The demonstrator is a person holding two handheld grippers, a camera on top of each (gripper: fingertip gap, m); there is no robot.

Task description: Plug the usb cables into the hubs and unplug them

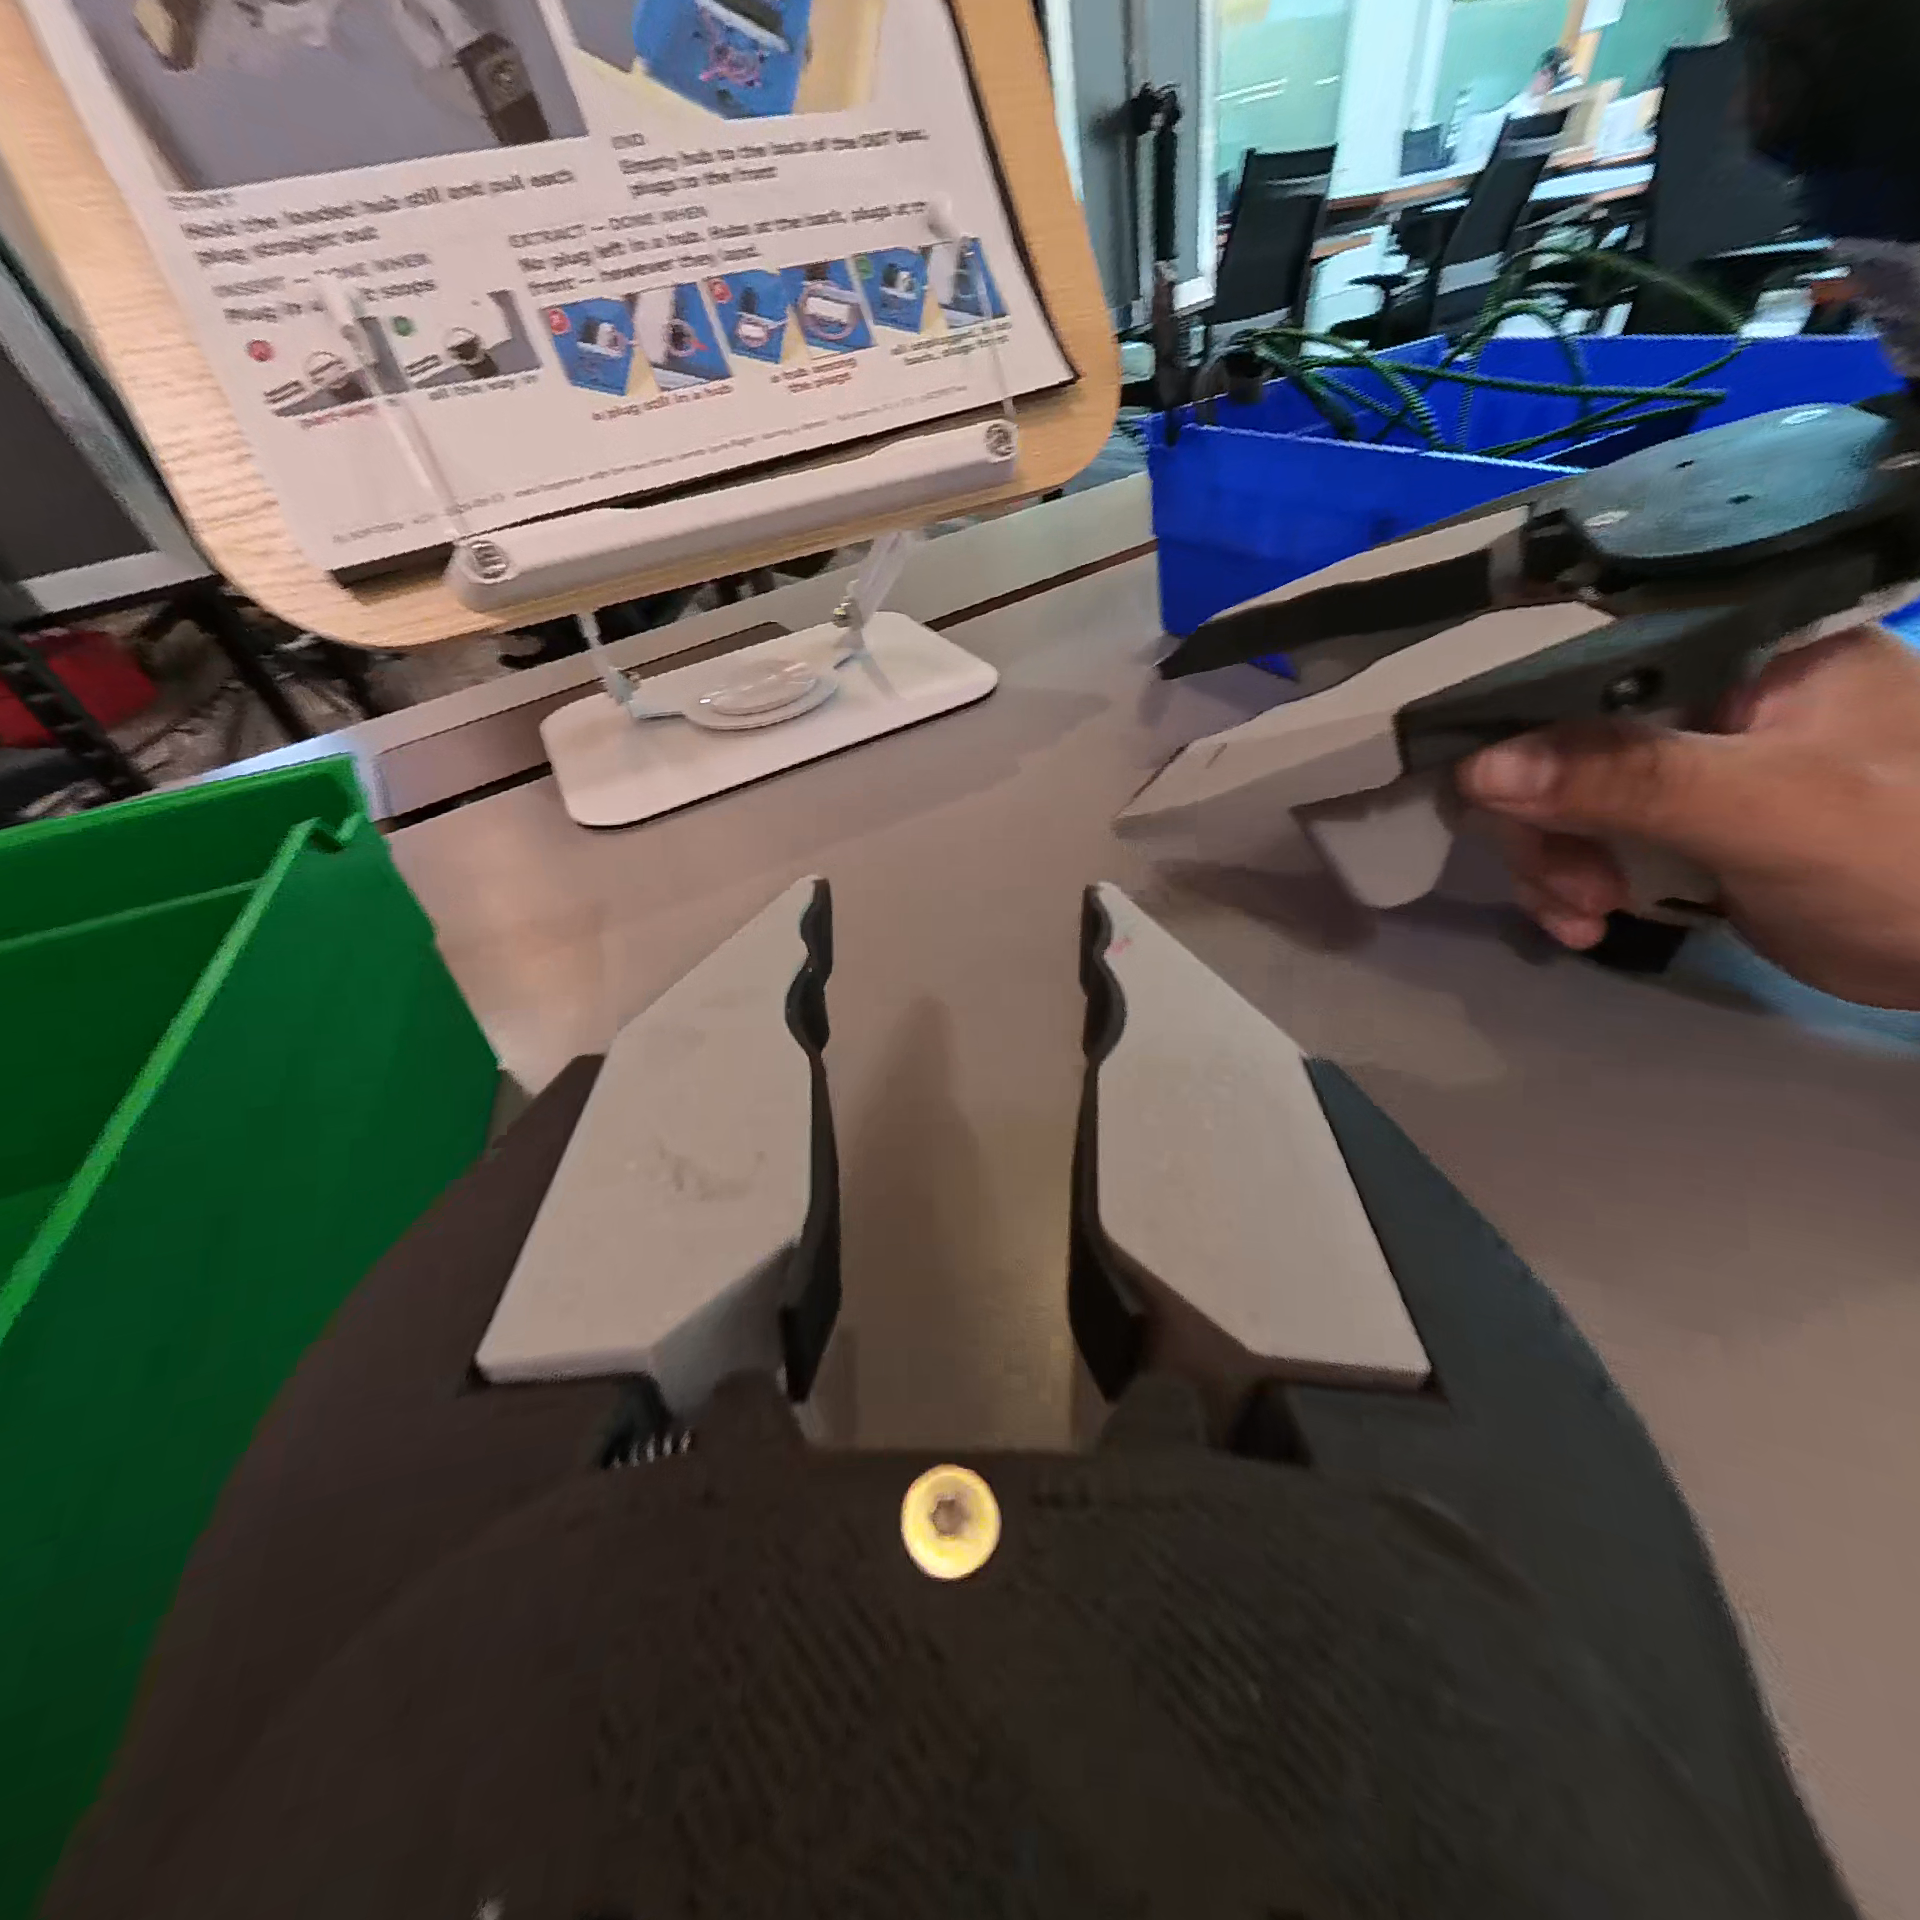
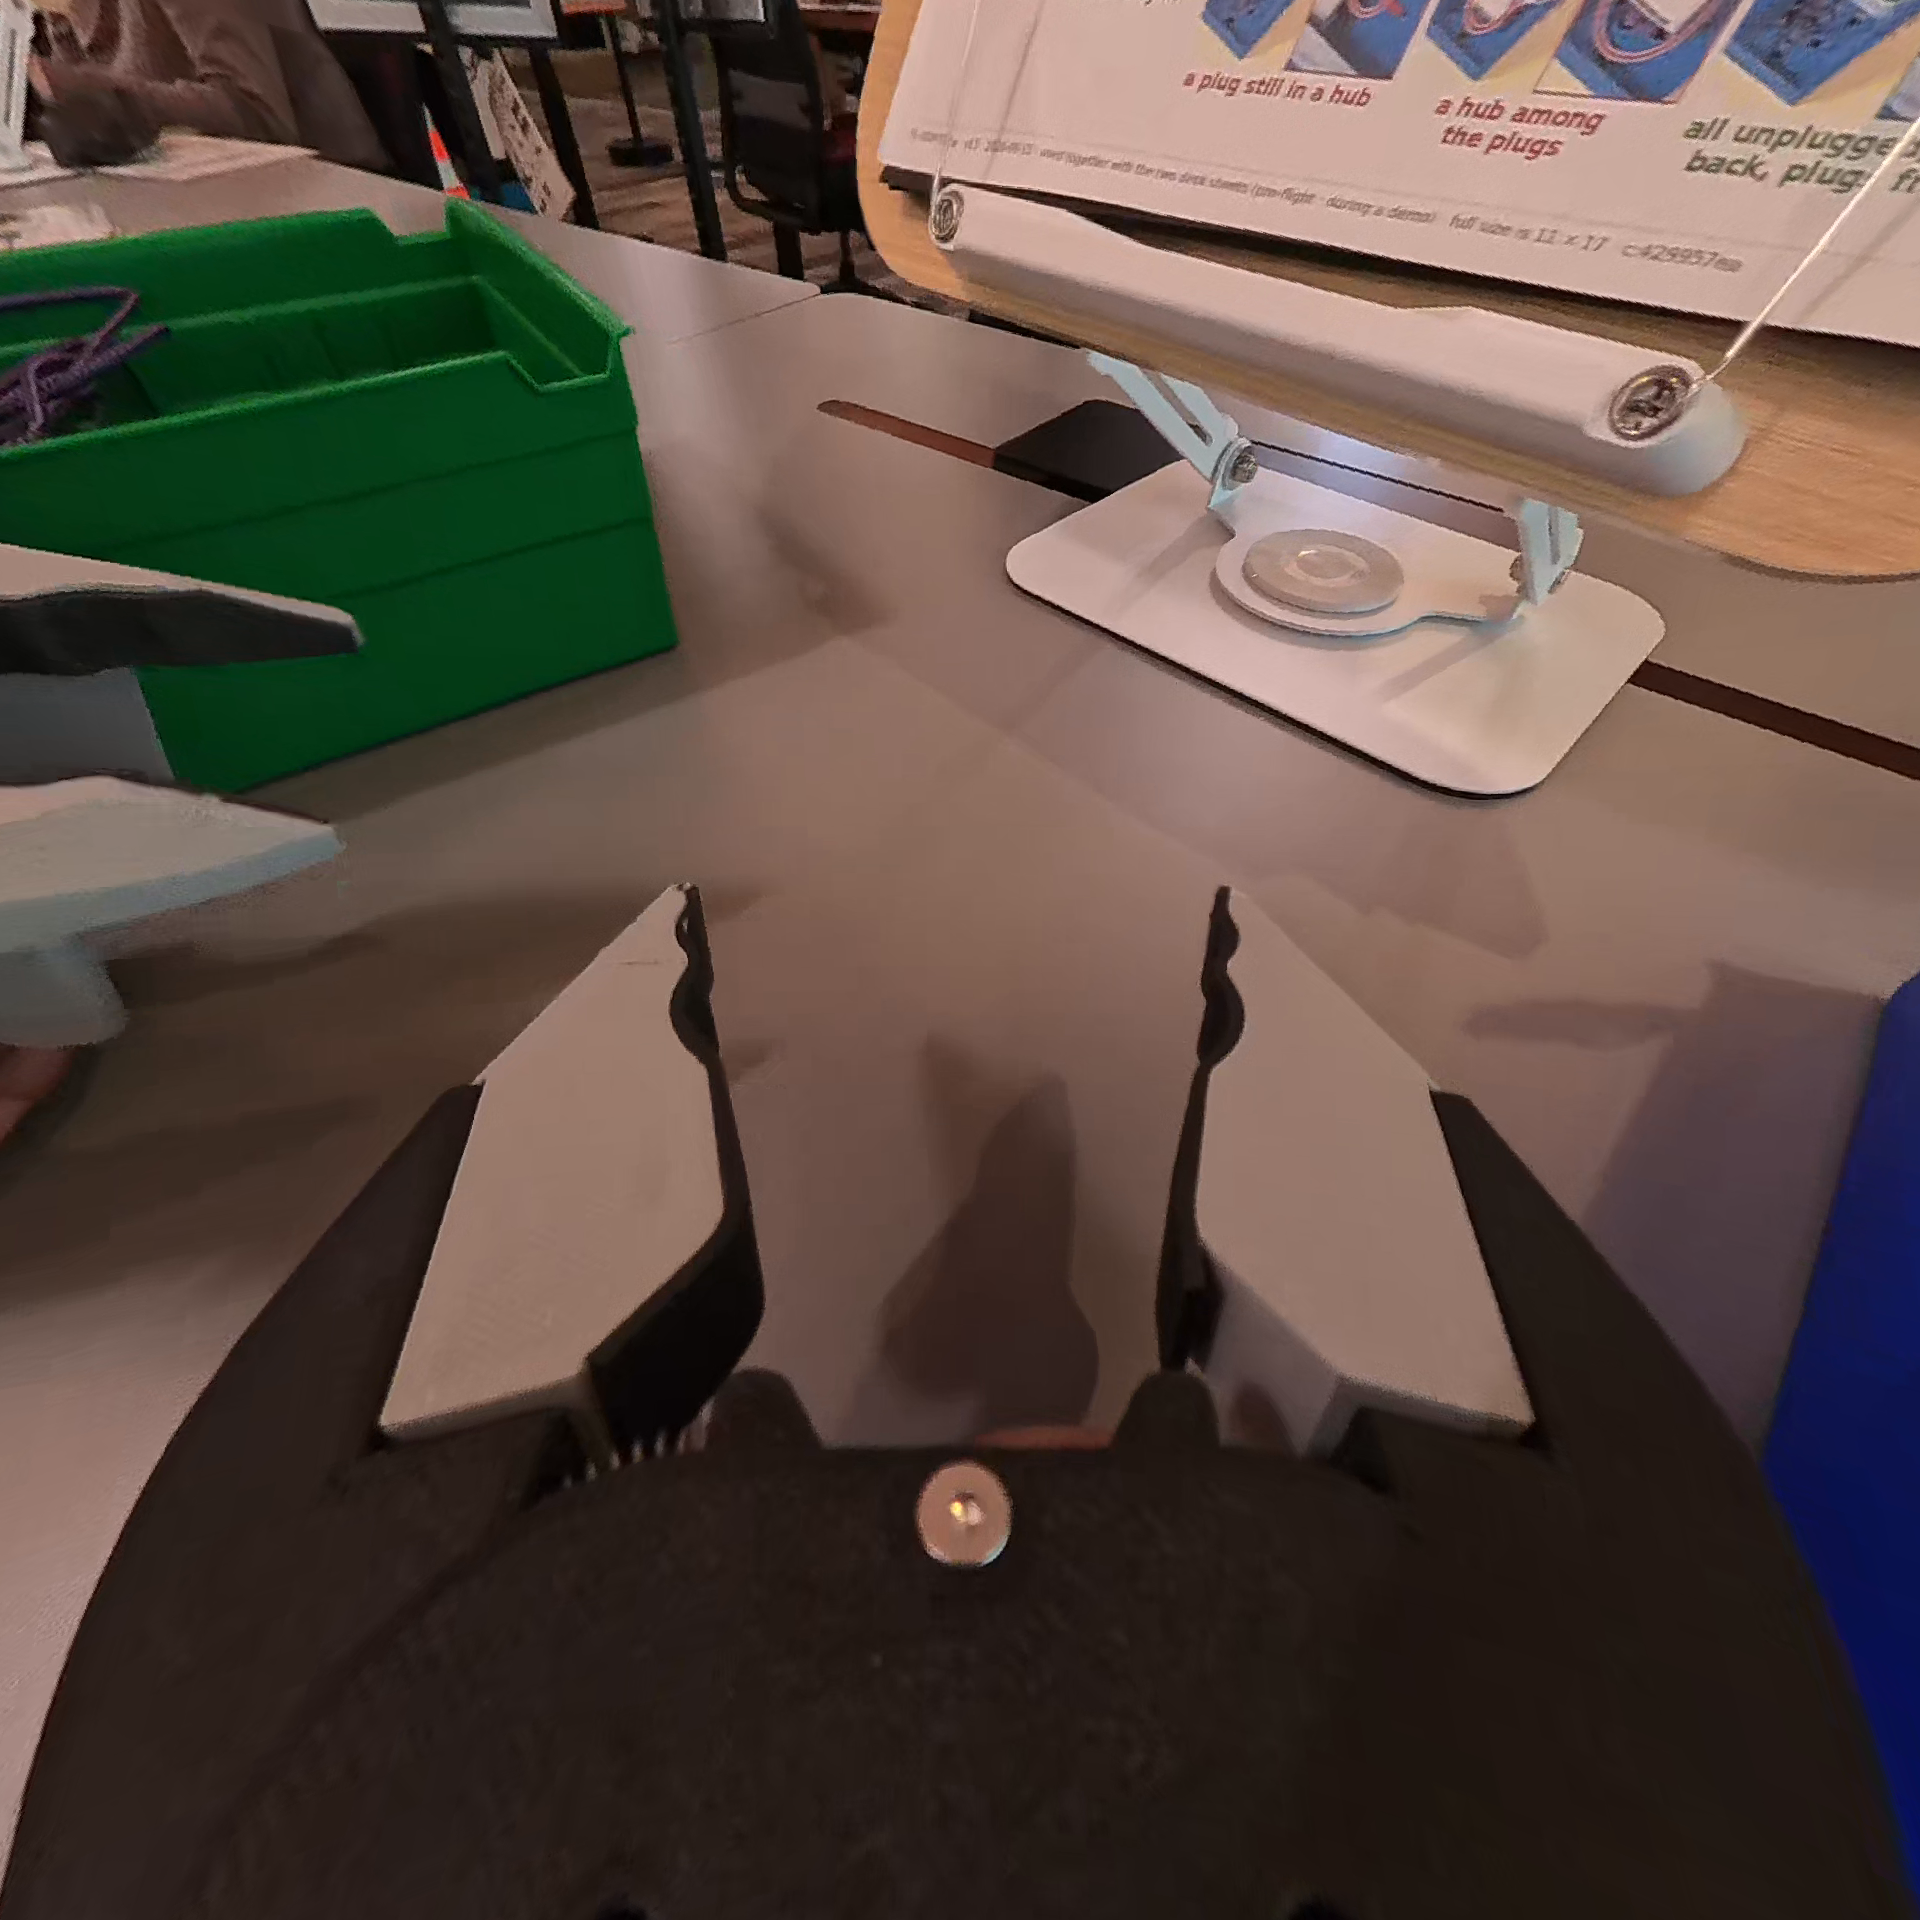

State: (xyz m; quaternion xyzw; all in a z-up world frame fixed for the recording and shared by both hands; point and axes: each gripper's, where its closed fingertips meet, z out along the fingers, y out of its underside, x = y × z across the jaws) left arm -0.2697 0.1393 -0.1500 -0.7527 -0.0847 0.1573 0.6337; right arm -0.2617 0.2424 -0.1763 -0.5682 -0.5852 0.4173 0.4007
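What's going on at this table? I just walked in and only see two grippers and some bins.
A person holds a gripper in each hand over a grey table. The left gripper and right gripper are both open and empty, hovering above bare tabletop. A green bin holding a purple cable sits to the left, a blue bin with a dark green cable to the right, and an instruction sheet on a stand behind. No hub is in view.
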